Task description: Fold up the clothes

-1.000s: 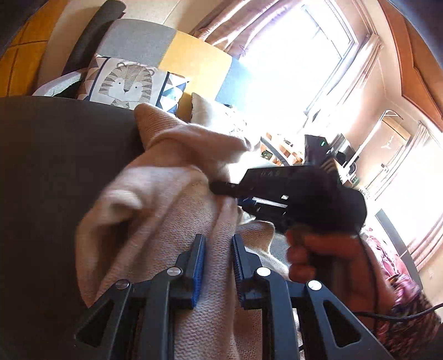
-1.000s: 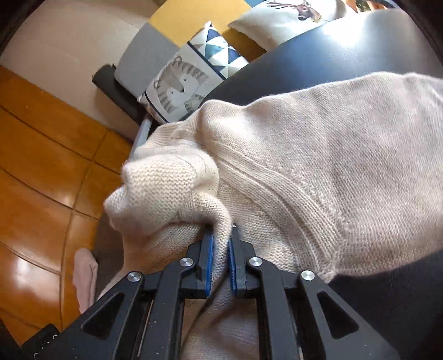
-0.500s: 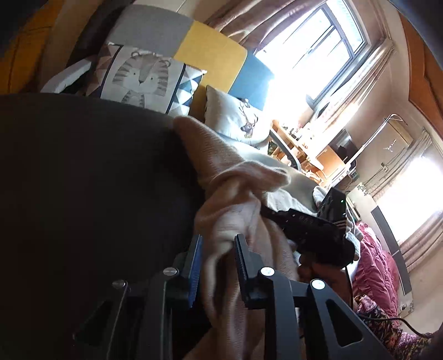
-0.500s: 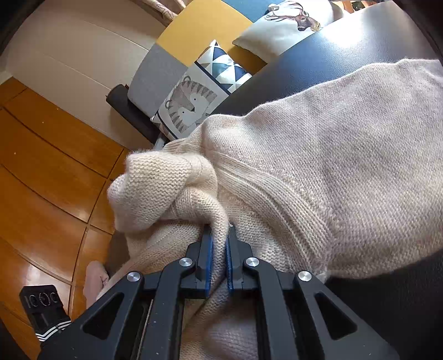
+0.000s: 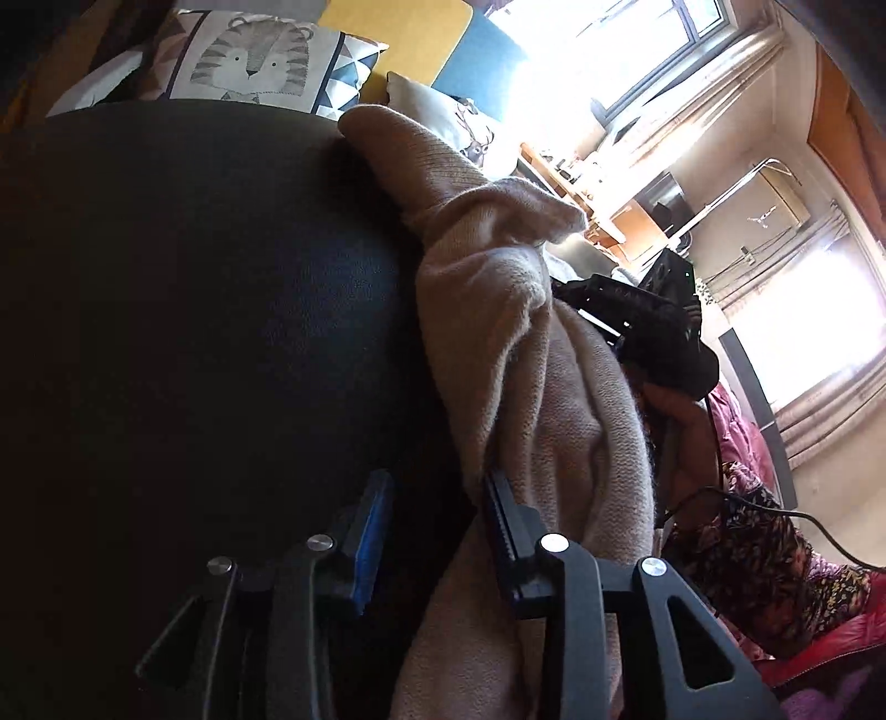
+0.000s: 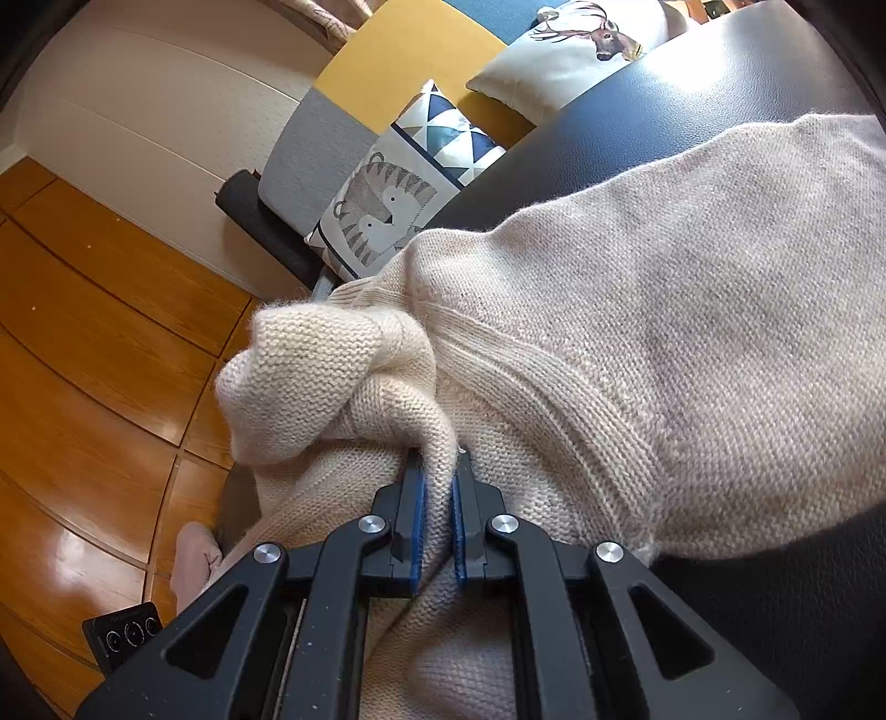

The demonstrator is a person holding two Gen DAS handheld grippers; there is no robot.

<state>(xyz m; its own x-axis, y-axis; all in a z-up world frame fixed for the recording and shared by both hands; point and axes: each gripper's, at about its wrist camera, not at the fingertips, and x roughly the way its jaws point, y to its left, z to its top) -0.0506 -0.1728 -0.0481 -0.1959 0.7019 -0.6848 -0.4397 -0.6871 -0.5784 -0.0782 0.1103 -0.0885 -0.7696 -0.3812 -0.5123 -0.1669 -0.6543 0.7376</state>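
A cream knitted sweater (image 6: pixel 637 343) is lying bunched across a dark leather seat (image 5: pixel 183 310), one bulky fold spreading flat over the cushion and the rest trailing off its edge toward the wooden floor (image 6: pixel 83 387).

The right gripper (image 6: pixel 438 518) is clenching a ridge of the knit, its blue pads (image 6: pixel 416 531) pressing the wool from both sides just below a rolled-up lump of fabric. In the left wrist view that same tool is showing as a black body (image 5: pixel 637 327) half buried behind the sweater, with a hand (image 5: pixel 681 426) wrapping its handle.

The left gripper (image 5: pixel 437 526) is opening its jaws; the wool is lying against the right-hand finger (it may be only brushing it), and the gap between the pads is showing mostly dark seat, so nothing is being squeezed there.

Behind the seat, a tiger-print cushion (image 6: pixel 387 210) and a deer-print cushion (image 6: pixel 581 50) are leaning on a grey, yellow and blue sofa (image 6: pixel 410 50).
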